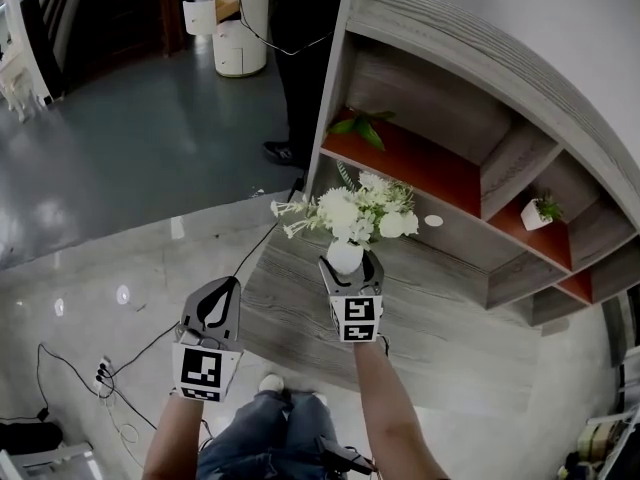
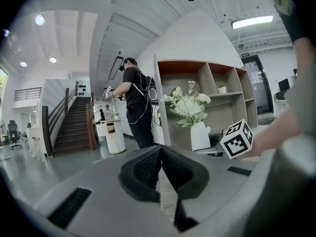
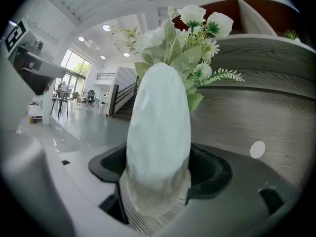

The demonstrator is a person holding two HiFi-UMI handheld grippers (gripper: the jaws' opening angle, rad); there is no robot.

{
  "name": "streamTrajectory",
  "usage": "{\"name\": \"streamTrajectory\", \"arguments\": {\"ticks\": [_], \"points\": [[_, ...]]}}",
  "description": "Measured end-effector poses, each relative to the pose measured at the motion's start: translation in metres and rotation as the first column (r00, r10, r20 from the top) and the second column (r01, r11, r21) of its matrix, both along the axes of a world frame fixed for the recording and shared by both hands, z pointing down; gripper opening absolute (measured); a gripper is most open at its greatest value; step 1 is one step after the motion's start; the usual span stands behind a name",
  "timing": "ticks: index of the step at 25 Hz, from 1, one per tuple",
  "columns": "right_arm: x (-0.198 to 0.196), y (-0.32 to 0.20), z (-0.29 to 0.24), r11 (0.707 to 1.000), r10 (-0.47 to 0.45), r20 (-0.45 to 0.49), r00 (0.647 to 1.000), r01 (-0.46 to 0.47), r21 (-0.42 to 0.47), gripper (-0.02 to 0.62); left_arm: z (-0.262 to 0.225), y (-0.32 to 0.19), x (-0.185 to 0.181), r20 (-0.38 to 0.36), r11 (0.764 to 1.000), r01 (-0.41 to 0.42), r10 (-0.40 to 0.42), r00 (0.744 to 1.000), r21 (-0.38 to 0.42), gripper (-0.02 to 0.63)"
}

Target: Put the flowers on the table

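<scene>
Left gripper view: upright flower vase

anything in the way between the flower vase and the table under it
Nothing visible. The right gripper is shut on the vase of flowers over bare wood of the table. The only thing nearby, a small white disc, lies off to the side.

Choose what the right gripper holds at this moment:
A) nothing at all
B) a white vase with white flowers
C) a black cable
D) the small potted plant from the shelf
B: in the right gripper view, the right gripper has its fingers closed on the white vase, and the white flowers rise from the top of it.
</scene>
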State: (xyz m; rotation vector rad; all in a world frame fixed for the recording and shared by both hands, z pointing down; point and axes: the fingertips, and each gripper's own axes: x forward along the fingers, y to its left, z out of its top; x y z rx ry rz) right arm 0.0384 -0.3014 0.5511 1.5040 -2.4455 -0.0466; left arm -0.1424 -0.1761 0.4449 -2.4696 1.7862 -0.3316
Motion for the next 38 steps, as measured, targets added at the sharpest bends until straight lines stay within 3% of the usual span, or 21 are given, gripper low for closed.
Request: {"name": "streamTrajectory", "arguments": {"ticks": [17,28,38], "points": [[-0.005,-0.058,0.019,0.999,-0.024,0.072,0.997,0.022,0.025,0.371,0.017,-0.016,-0.021,0.048,0.999,0.045,-0.044,0.998,-0.024,0.012],[-0.003,-0.094,0.021,1.000,-0.016,0.100,0.995,0.014,0.019,0.371,0.019,-0.027,-0.010,0.109,1.000,0.011,-0.010,0.994,-0.008,0.012],[-0.005,-0.101,0.022,1.000,-0.023,0.090,0.996,0.021,0.020,0.371,0.023,-0.033,-0.011,0.100,1.000,0.005,-0.004,0.995,-0.009,0.012]]}}
